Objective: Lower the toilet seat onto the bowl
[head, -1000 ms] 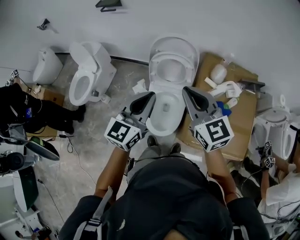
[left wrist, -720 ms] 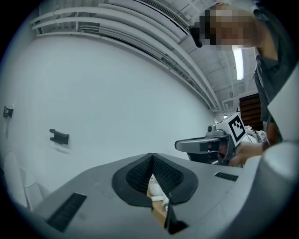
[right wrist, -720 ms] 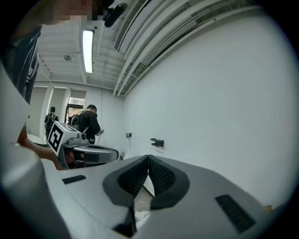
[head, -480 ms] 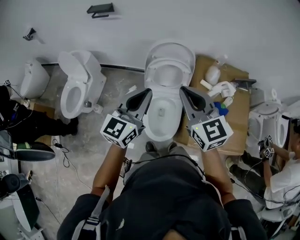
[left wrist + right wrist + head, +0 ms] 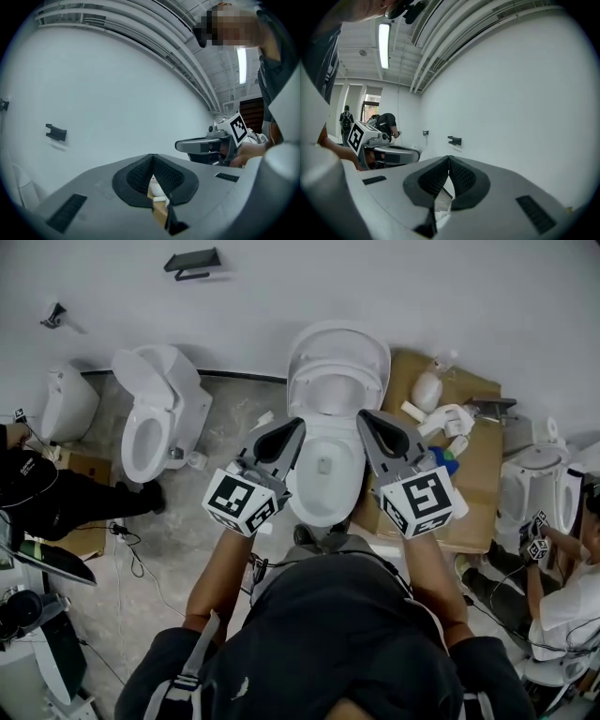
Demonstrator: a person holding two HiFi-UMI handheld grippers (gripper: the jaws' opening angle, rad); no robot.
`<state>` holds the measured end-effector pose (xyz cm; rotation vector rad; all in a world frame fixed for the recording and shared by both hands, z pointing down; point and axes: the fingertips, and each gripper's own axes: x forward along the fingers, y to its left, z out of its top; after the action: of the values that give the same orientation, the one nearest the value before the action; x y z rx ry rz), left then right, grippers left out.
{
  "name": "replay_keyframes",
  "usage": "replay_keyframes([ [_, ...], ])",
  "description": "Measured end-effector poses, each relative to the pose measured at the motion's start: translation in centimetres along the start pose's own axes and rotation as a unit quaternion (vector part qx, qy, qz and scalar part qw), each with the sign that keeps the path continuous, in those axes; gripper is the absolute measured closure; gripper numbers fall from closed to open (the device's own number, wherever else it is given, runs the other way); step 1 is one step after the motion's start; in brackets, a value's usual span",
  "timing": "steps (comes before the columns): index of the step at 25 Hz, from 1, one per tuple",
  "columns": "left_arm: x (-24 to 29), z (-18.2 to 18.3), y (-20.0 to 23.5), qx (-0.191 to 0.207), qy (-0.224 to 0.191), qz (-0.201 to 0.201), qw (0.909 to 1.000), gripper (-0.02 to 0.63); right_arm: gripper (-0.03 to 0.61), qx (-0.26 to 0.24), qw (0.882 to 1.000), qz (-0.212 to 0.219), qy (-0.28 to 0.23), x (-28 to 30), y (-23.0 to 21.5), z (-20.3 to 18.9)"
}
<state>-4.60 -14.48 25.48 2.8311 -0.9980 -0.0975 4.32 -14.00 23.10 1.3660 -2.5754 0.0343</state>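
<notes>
Head view: a person (image 5: pixel 328 634) stands over a white toilet bowl (image 5: pixel 323 479). The toilet seat (image 5: pixel 373 381) stands raised, with the lid (image 5: pixel 339 336) behind it against the wall (image 5: pixel 422 296). The left gripper (image 5: pixel 292 432) and right gripper (image 5: pixel 370 425) hang above the bowl's two sides.

Left gripper view: its fingertips are pressed together and empty, facing the white wall.

Right gripper view: its fingertips likewise meet, gripping nothing.

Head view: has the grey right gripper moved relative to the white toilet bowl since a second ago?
Yes, slightly. Against the white toilet bowl, the shut grey right gripper has crept forward, toward the raised white toilet seat at the wall.
</notes>
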Motion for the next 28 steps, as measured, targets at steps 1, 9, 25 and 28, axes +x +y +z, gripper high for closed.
replay_keyframes([
  [1, 0.6, 0.0, 0.1, 0.002, 0.003, 0.001, 1.0000, 0.609, 0.571, 0.001, 1.000, 0.002, -0.001, 0.2, -0.5, 0.0],
  [9, 5.7, -0.6, 0.7, 0.008, 0.019, 0.022, 0.9996, 0.609, 0.571, 0.012, 1.000, 0.026, -0.010, 2.1, -5.8, -0.9],
  [25, 9.3, -3.0, 4.5, -0.014, 0.036, 0.031, 0.9988, 0.609, 0.571, 0.025, 0.999, 0.037, 0.015, 7.1, -9.5, -3.5],
  [28, 10.2, -3.0, 6.2, -0.021, 0.038, 0.021, 0.9988, 0.609, 0.571, 0.028, 0.999, 0.031, 0.023, 8.8, -9.9, -3.8],
])
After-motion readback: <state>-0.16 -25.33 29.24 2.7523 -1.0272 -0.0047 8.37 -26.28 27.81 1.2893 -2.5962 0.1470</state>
